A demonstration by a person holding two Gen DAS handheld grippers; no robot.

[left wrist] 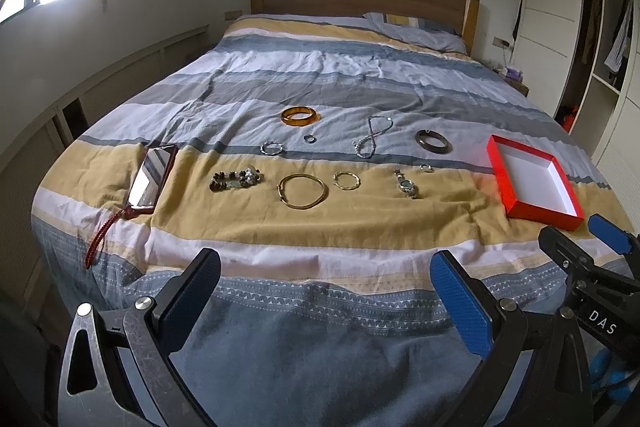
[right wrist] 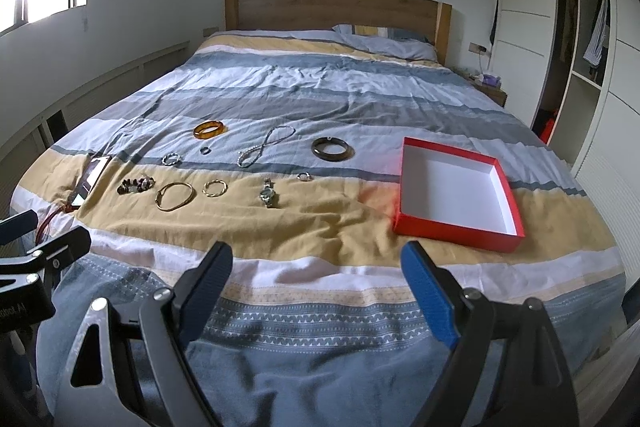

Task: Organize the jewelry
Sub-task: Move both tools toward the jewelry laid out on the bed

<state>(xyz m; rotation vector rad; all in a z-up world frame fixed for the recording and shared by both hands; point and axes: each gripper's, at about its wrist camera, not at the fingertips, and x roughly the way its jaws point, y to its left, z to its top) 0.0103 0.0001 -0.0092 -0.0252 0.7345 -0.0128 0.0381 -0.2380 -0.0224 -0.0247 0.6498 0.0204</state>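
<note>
Both the left tongs (left wrist: 325, 279) and the right tongs (right wrist: 317, 273) are hanging wide apart and empty over the foot of the bed (right wrist: 304, 75). Jewelry is lying in two rows across the striped bedspread: amber bangle (right wrist: 209, 129), dark bangle (right wrist: 332, 148), watch (right wrist: 268, 194). A red box (right wrist: 456, 193) is sitting empty to their right.

- The bed (left wrist: 320, 67) wears a striped blue, white and yellow cover.
- On it lie bangles: amber bangle (left wrist: 299, 116), dark bangle (left wrist: 433, 141), gold bangle (left wrist: 302, 190).
- A bead necklace (left wrist: 372, 137) and a watch (left wrist: 407, 183) lie between them.
- The open red box (right wrist: 456, 193) sits to the right, a phone (left wrist: 150, 177) to the left.
</note>
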